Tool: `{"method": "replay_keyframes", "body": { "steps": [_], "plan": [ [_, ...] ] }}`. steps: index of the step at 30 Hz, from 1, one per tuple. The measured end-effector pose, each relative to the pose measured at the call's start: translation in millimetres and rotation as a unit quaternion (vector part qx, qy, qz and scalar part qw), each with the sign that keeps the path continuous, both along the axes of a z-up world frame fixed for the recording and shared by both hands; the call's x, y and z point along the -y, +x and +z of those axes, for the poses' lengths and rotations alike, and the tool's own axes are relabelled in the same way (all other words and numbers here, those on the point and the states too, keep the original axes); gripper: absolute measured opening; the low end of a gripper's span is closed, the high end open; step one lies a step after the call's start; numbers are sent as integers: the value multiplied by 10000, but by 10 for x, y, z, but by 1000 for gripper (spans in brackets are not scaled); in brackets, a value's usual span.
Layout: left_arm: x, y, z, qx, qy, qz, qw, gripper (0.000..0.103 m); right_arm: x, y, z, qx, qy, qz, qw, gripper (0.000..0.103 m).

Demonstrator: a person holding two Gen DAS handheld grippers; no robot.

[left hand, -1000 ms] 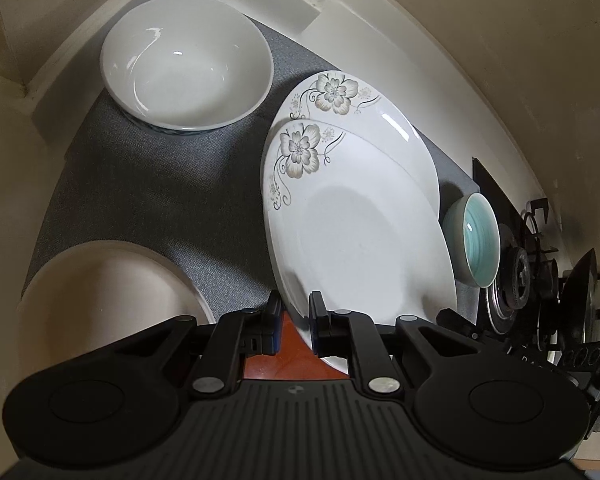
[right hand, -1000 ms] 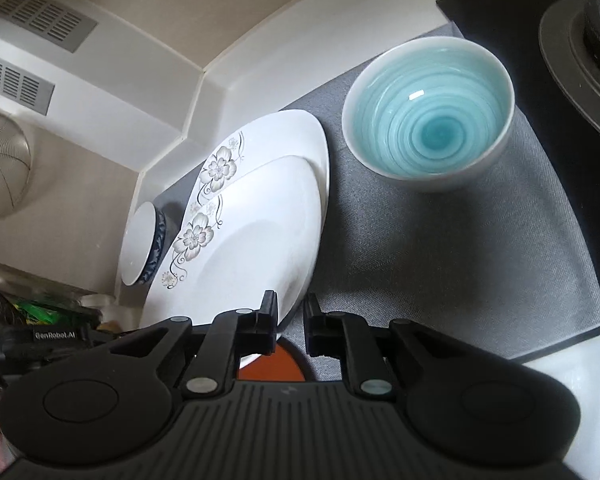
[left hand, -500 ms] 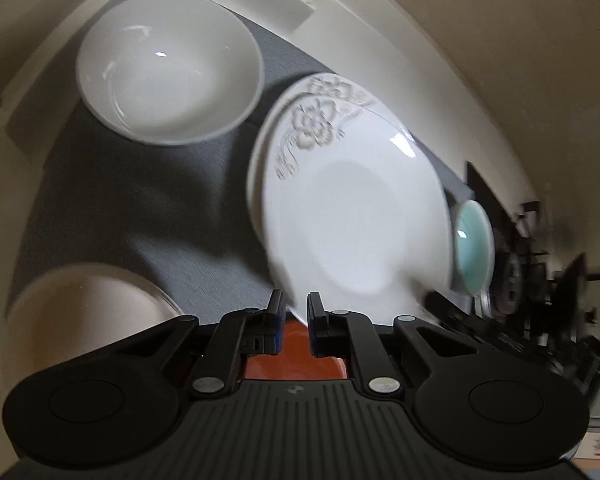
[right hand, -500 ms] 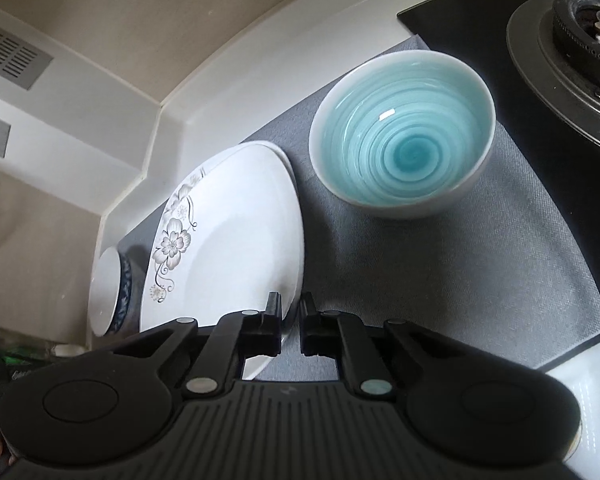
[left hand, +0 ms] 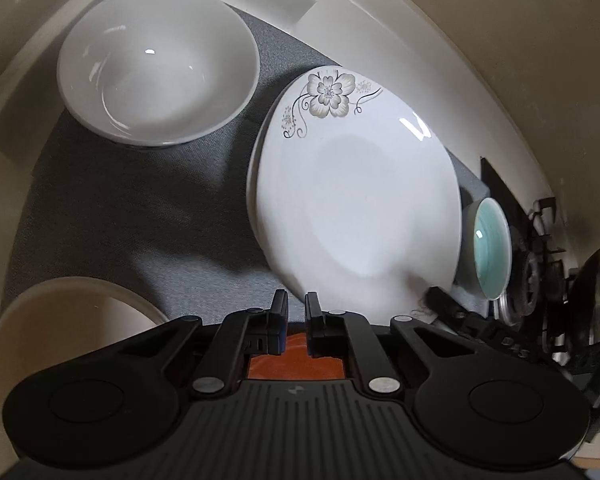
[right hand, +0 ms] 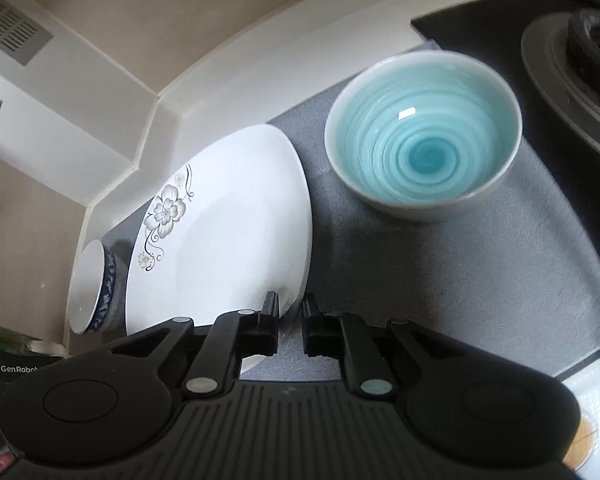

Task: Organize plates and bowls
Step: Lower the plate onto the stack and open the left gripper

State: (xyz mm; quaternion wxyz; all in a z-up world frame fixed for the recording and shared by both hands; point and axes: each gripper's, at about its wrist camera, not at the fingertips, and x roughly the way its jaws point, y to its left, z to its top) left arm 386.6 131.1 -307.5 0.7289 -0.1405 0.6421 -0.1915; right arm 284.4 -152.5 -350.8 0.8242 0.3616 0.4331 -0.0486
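Floral plate (left hand: 356, 200) now squared atop its twin on grey mat (left hand: 140, 216) | left claw (left hand: 297, 306) and right claw (right hand: 289, 307) narrowly apart, empty | teal bowl (right hand: 422, 136), white bowl (left hand: 156, 68) unsorted.

Each hand-held gripper (left hand: 297, 304) (right hand: 290, 306) is black, ribbed, with 2 silver screws.

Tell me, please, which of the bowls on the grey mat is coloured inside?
The small bowl beside the flowered plate, glazed turquoise in rings; the large bowl at the back left is plain white inside.
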Motion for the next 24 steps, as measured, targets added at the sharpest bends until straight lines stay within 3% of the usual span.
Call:
{"method": "replay_keyframes", "body": {
  "steps": [3,6,10,16,19,23,24],
  "plan": [
    [62,-33,40,294,326,-105,9990,9,60,-56,83,59,-248,118,9996,18],
    [76,-21,40,378,385,-69,9985,9,91,-48,157,22,-678,161,9976,18],
    [33,-16,93,526,388,-71,9978,9,104,24,137,78,-458,267,9986,8],
    [-151,-42,200,741,46,87,9972,12,77,173,99,95,-503,448,9977,5],
    [-177,56,111,553,-143,183,9982,27,145,124,88,69,-401,328,9986,8],
    [-80,158,-14,490,-89,148,9986,27,153,19,57,-19,-183,389,9991,11],
    [-60,174,-36,485,-20,116,9988,26,145,-1,54,9,-179,398,9990,17]
  ]
}}
